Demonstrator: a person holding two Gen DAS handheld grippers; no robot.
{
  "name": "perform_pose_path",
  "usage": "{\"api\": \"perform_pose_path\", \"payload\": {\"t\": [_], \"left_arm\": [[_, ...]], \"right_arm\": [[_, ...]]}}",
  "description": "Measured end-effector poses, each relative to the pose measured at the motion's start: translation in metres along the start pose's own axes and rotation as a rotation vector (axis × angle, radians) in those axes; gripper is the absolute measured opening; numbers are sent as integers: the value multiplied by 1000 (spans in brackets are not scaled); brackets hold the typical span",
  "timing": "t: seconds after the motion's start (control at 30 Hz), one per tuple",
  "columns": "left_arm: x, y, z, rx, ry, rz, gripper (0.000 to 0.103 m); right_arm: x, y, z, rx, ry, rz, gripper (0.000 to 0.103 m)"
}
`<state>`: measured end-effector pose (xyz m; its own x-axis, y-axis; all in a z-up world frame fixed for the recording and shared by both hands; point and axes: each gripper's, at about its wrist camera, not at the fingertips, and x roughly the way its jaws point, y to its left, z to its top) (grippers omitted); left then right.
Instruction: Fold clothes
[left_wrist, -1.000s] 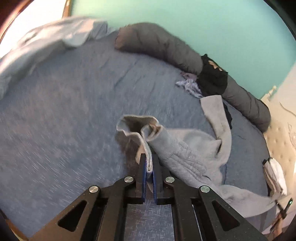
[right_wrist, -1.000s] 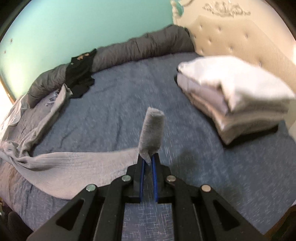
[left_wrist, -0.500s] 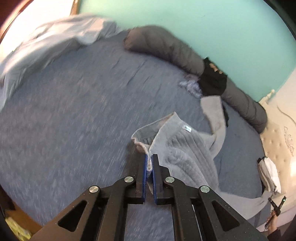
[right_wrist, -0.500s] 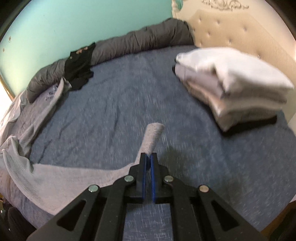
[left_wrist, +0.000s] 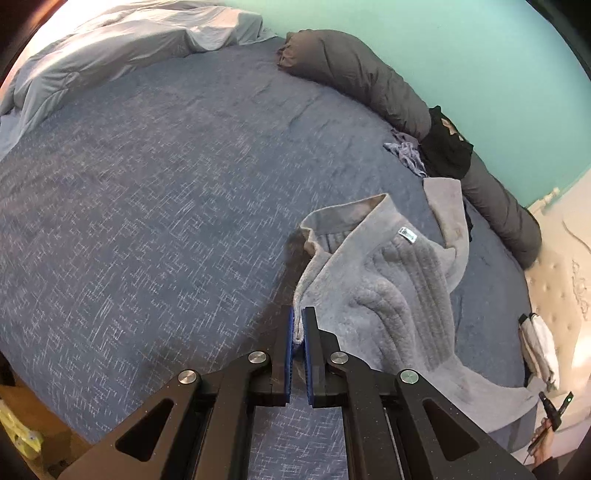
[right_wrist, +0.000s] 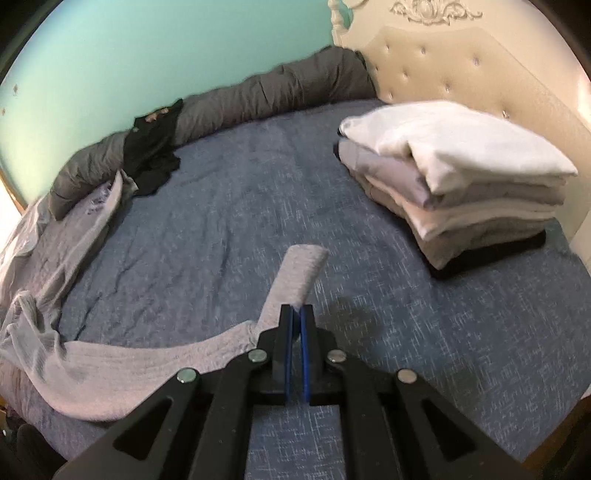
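I have both grippers, left (left_wrist: 298, 325) and right (right_wrist: 296, 321), clamped on one grey fleece sweater (left_wrist: 388, 291) stretched across the blue bed (left_wrist: 166, 192); one folded stack (right_wrist: 454, 184) sits near the headboard.

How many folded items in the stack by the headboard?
5 visible in the stack: white on top, lilac-grey under it, cream, grey-beige, black at the bottom. Thin layers may be hidden between them.
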<state>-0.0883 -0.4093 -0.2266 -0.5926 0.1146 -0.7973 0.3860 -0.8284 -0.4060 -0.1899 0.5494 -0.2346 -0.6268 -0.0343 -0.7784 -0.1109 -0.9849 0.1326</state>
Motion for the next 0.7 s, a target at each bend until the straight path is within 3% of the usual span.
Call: {"api": "perform_pose_path", "payload": {"t": [0.17, 0.3, 0.37, 0.5, 0.6, 0.63, 0.7], "left_arm": [[15, 15, -14, -32, 49, 17, 5], [29, 23, -26, -60, 102, 52, 9], [25, 24, -26, -66, 95, 69, 13], [7, 17, -18, -39, 53, 107, 18], [-8, -2, -7, 11, 7, 92, 29], [-10, -8, -5, 27, 1, 85, 37], [-8, -27, 0, 73, 3, 64, 40]], "right_arm": [[20, -10, -23, 1, 70, -46, 4], [15, -9, -18, -2, 65, -45, 6], [13, -8, -16, -3, 63, -44, 13], [9, -7, -11, -6, 57, -42, 15], [6, -6, -8, -7, 53, -41, 32], [4, -5, -7, -8, 52, -41, 37], [9, 8, -1, -23, 55, -11, 38]]}}
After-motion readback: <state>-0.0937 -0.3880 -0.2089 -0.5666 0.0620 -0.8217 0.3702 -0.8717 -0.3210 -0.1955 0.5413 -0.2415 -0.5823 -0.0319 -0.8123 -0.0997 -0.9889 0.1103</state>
